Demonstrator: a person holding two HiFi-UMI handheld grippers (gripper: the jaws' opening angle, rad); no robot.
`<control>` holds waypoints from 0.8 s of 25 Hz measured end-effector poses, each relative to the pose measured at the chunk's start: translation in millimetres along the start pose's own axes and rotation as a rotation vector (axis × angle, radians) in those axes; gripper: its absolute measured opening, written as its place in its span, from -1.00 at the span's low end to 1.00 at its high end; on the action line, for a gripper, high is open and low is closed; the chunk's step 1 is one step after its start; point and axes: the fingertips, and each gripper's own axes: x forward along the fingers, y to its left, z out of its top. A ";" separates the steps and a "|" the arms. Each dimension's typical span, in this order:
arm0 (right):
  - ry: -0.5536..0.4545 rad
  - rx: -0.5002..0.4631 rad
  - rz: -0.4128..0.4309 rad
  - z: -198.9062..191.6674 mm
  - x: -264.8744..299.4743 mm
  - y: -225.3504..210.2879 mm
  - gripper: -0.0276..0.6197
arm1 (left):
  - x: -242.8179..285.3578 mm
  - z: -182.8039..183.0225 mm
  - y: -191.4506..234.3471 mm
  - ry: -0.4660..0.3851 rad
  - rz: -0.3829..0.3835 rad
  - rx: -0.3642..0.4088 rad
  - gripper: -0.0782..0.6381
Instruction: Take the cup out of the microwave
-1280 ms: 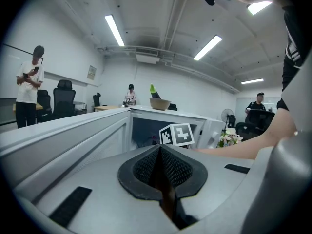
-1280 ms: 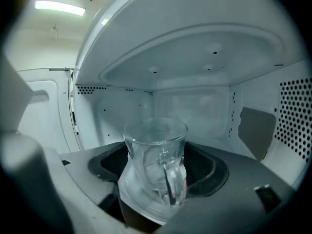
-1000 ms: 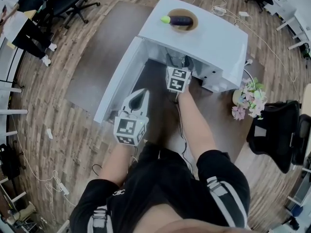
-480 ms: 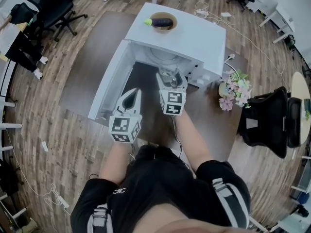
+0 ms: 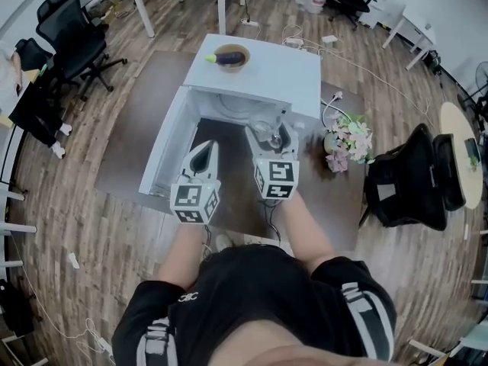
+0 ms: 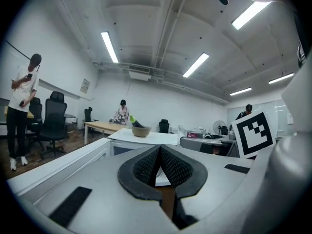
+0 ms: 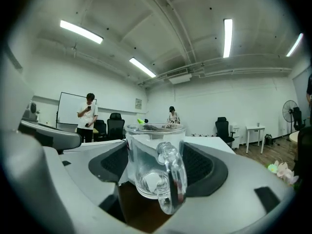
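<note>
1. Clamping the glass cup (image 7: 146,160) by its body, the fingers of the right gripper (image 5: 270,134) are holding it centre-frame, just outside the open microwave (image 5: 259,63).
2. The glass is looking stiff, slick and breakable; the left gripper (image 5: 204,155), fingers together, is hanging empty.

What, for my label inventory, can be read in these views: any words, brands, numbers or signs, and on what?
No readable words or numbers anywhere.
Left gripper cube and right gripper cube: square black-and-white patterns, no letters.
Wall sign: too small to read.
Shorts logo: too small to read.
Cup: clear glass, no print.
</note>
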 end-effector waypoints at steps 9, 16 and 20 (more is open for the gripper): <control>-0.036 0.033 -0.075 20.7 -29.2 -33.4 0.17 | 3.1 22.2 -31.4 -0.036 -0.052 0.050 -0.77; -0.040 0.062 -0.082 19.9 -35.5 -40.1 0.17 | 1.3 26.4 -35.0 -0.041 -0.052 0.066 -0.77; -0.047 0.050 -0.082 20.9 -37.1 -38.3 0.17 | -1.2 27.0 -33.7 -0.039 -0.046 0.068 -0.77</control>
